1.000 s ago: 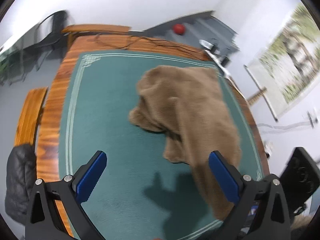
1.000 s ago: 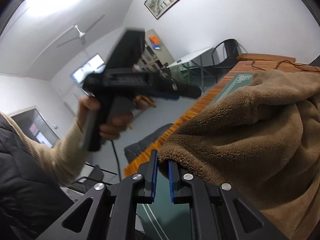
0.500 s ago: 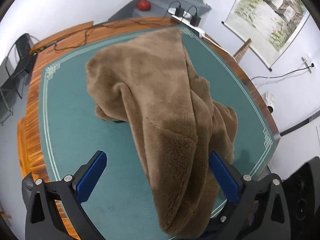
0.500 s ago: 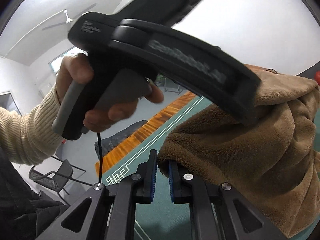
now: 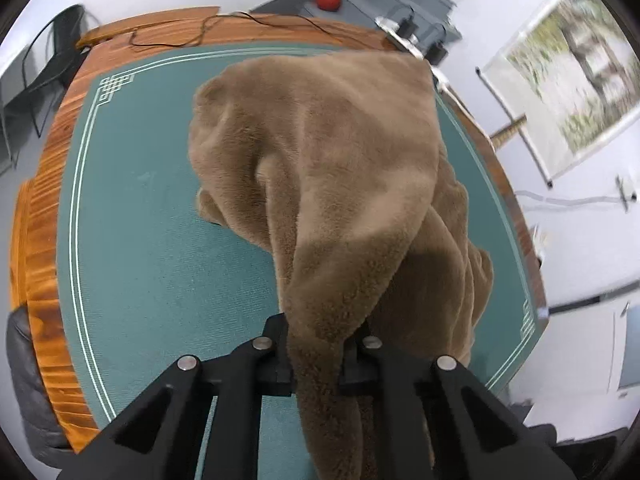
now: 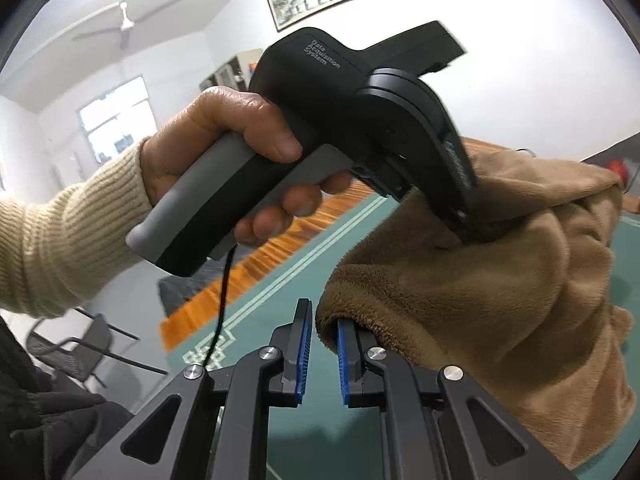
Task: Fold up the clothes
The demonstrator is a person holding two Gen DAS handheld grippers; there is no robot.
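Brown plush fleece, thick and soft-napped, is what you have in both tongs: a brown fleece garment [image 5: 320,168] hangs in heavy rounded folds, its far part resting on the green felt-like mat with pale border lines [image 5: 160,260] that covers the orange-grained wooden desk [image 5: 44,216].

Your left tongs [image 5: 316,356] are clenched on a narrow gathered strip of the fleece, which runs down between the black fingers and hides the pads. From the right wrist view, your left hand [image 6: 240,148], in a ribbed cream sleeve [image 6: 64,232], squeezes the grey-and-black handle.

Your right tongs [image 6: 320,352] are closed down on a rolled hem edge; the blue ribbed pads [image 6: 304,352] show a small gap, with the fleece pinched at the tips, mostly against the right pad.

Holding two separate edge points probably lets you lift and spread the bulky cloth so it can be laid flat before folding. The pile looks slippery and thick, so a shallow pinch could slide off.
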